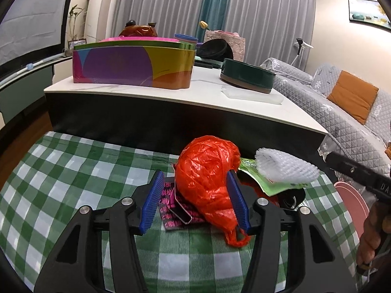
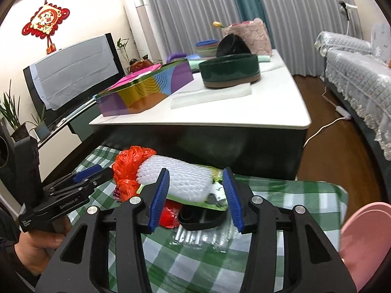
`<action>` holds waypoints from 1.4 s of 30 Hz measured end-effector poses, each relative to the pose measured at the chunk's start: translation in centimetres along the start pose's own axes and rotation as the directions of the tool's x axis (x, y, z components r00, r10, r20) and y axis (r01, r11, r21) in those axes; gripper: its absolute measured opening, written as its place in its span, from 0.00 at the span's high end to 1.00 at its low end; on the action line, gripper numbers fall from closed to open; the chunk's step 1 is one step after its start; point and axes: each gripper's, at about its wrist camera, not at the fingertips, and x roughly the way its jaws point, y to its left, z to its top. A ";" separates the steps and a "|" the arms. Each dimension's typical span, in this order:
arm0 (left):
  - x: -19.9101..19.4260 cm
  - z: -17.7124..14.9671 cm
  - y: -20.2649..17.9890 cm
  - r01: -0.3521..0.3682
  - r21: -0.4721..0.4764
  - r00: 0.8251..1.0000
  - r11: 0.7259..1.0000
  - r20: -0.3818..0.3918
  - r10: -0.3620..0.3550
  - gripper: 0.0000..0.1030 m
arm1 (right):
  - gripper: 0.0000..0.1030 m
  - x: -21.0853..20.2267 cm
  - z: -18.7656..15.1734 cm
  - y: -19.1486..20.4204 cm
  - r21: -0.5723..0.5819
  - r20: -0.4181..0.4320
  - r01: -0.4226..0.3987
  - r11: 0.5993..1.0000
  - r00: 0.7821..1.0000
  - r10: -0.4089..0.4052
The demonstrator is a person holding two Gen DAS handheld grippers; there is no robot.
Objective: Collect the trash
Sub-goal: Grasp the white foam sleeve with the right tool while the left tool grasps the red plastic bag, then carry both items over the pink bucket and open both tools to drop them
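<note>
The left gripper [image 1: 194, 201] is sitting open around the orange plastic bag [image 1: 207, 178]. The right gripper [image 2: 196, 199] is gaping around the white foam net [image 2: 180, 179], mid-frame. Both look light and squishy; pinching their middles should work.

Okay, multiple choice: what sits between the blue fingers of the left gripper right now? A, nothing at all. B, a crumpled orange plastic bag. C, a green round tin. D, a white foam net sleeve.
B: in the left wrist view the crumpled orange plastic bag lies between the left gripper's blue fingers, while the white foam net sleeve lies off to the right and the green round tin stands on the white table behind.
</note>
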 end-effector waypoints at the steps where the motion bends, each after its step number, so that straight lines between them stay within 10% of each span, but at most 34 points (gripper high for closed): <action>1: 0.2 0.0 0.0 0.001 -0.003 1.000 1.000 -0.004 -0.001 0.45 | 0.55 0.4 0.0 0.0 0.003 -0.009 -0.008 1.000 1.000 0.008; 7: 1.7 0.0 -0.3 0.013 -0.012 0.999 1.000 -0.032 -0.013 0.43 | 0.56 2.9 -0.6 -0.3 0.032 -0.076 -0.037 0.999 0.996 0.039; 17: 2.0 -0.2 -0.3 0.012 -0.014 0.997 1.000 -0.073 -0.013 0.59 | 0.85 2.6 -1.0 0.5 0.008 -0.089 -0.084 0.996 0.992 0.084; 20: 1.4 -0.1 -0.4 0.018 -0.009 0.997 1.000 -0.070 -0.018 0.78 | 0.87 1.5 -0.9 0.8 -0.007 -0.073 -0.083 0.997 0.994 0.082; 42: -7.3 0.8 -2.6 0.064 0.062 0.998 0.996 0.004 -0.064 0.81 | 0.87 -11.4 0.5 2.2 -0.044 0.047 0.049 0.998 0.998 -0.047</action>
